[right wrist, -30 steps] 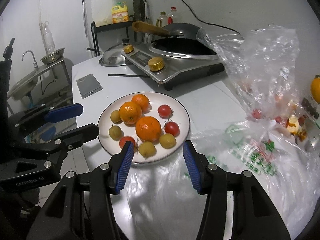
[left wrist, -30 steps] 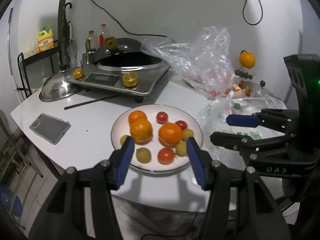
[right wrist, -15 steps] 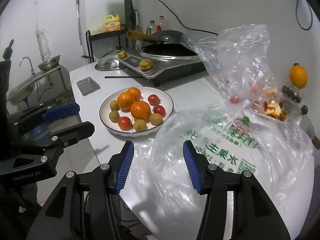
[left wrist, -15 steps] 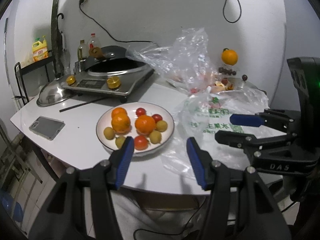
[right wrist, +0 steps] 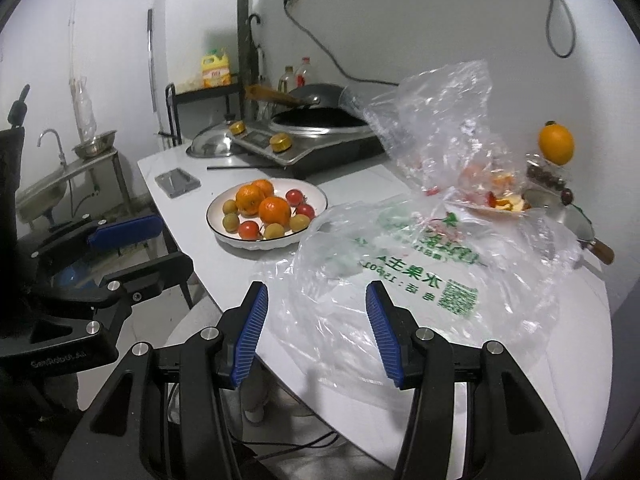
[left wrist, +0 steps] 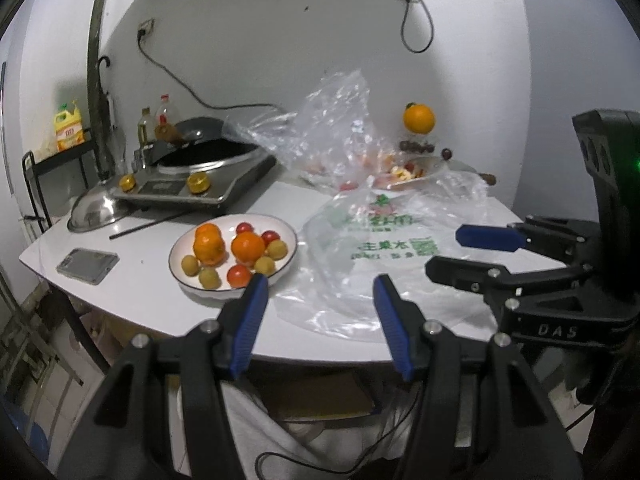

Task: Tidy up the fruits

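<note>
- Fingers point(left wrist: 250, 320) of left gripper point(left wrist: 318, 294) spread apart, blue pads bare, nothing between them; held above near edge of white surface point(left wrist: 132, 280).
- Fingers point(right wrist: 252, 328) of right gripper point(right wrist: 316, 304) likewise parted and empty, poised over near edge of a flattened plastic bag point(right wrist: 420, 280) with green print.
- Right gripper also seen from left wrist view at far right point(left wrist: 476, 254), clear of the surface, pads apart.
- Just beyond left gripper: round white plate point(left wrist: 182, 248) with dark rim, resting on the surface, touching left edge of the printed bag.
- On the plate: three oranges point(left wrist: 248, 247), small red tomatoes point(left wrist: 239, 275) and yellowish round fruits point(left wrist: 209, 279), piled close together.
- Farther right, behind the printed bag: crumpled clear bag point(left wrist: 336, 120) standing up, with a dish of peels and scraps point(left wrist: 408, 172) beside it.
- Single orange point(left wrist: 419, 118) at far right, near the wall, above a cluster of dark grapes point(left wrist: 416, 146).
- Far left: induction cooker point(left wrist: 192, 186) with black wok, steel lid point(left wrist: 96, 214) beside it, black chopstick point(left wrist: 148, 226) lying in front.
- Near left corner: phone point(left wrist: 88, 265) lying flat on the surface.
</note>
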Demonstrator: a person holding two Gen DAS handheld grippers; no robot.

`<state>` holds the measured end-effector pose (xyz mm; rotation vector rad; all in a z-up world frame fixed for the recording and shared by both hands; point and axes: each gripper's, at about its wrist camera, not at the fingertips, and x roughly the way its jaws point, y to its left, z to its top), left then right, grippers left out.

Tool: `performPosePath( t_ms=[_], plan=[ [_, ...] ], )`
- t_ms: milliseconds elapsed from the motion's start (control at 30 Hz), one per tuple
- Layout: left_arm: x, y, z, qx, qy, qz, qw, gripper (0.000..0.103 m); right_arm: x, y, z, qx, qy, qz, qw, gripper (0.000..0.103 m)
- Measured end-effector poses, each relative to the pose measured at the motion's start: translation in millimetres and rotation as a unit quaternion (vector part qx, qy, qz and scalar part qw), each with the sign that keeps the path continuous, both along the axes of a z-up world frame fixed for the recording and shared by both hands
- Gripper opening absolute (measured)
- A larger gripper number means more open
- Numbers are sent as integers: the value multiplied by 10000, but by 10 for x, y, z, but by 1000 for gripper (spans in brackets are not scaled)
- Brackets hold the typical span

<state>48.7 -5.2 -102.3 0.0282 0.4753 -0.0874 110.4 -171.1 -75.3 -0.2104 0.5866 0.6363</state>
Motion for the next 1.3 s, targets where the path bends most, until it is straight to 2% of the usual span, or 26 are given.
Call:
performPosePath(
  t_ms=[167,200,233,267,467,533,600,933,1300],
  plan=[
    [-174,-124,142,43,-233,-48,9997,57,-212,-194,166,118,-295,-140,9994,54],
    [-210,-146,186,44,-290,-41,9996,61,-262,-236,230,151,-384,-183,9990,54],
    [-252,-163,236,11,-362,-37,9993,76,-301,-262,276,173,-444,-209,9986,54],
    [-283,-173,276,-24,-424,-33,9991,81,-345,-295,339,187,-527,-239,9982,54],
    [-570,-234,705,-133,-925,39,9956,83,-601,-453,725,305,-1033,-367,9935,55],
    [-655,-237,847,-119,-1055,63,9943,87,-684,-494,849,405,-1173,-383,9915,65],
    [-718,-212,972,-128,-1170,133,9930,92,-745,-528,953,511,-1283,-382,9897,67],
    [-875,-190,1475,30,-1781,307,9835,92,-884,-548,1395,828,-1807,-414,9792,67],
    [-869,-139,1835,102,-2072,591,9765,92,-920,-566,1748,953,-2255,-488,9684,68]
  ],
)
